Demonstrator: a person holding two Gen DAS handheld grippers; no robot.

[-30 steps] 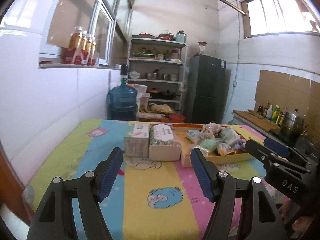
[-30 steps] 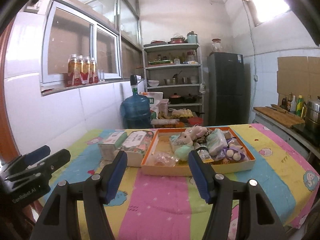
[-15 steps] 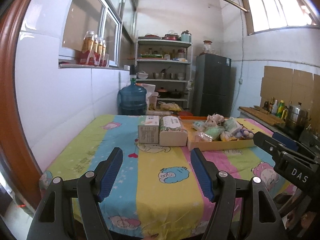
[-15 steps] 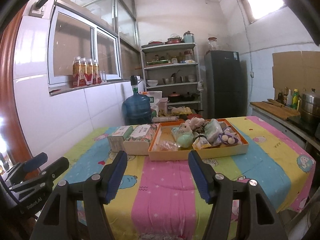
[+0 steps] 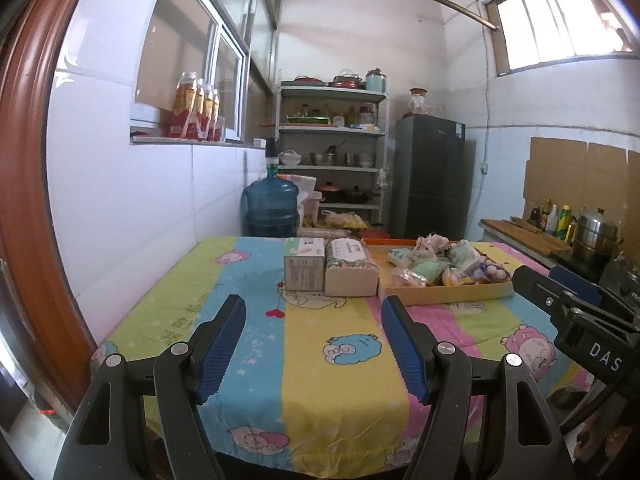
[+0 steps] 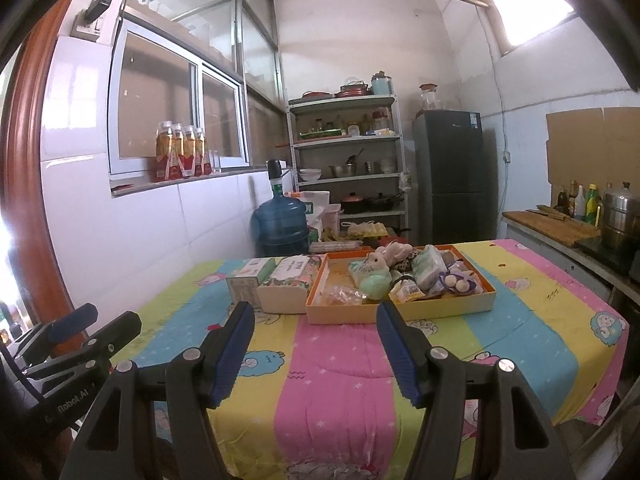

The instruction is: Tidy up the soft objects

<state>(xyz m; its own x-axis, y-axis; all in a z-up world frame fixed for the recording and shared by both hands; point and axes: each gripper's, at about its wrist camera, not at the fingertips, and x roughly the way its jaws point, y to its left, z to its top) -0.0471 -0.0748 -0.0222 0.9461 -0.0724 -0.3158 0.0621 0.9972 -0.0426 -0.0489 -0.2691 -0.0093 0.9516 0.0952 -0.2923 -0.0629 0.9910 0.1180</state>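
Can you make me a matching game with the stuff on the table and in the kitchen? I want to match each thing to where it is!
Things:
1. plush bunny
2. water jug
3. drink bottles
4. steel pot

Places:
A. on the window ledge
B. on the floor by the shelves
C. inside the orange tray
D. on the counter at the right

Right pairs: 1-C, 2-B, 3-A, 4-D
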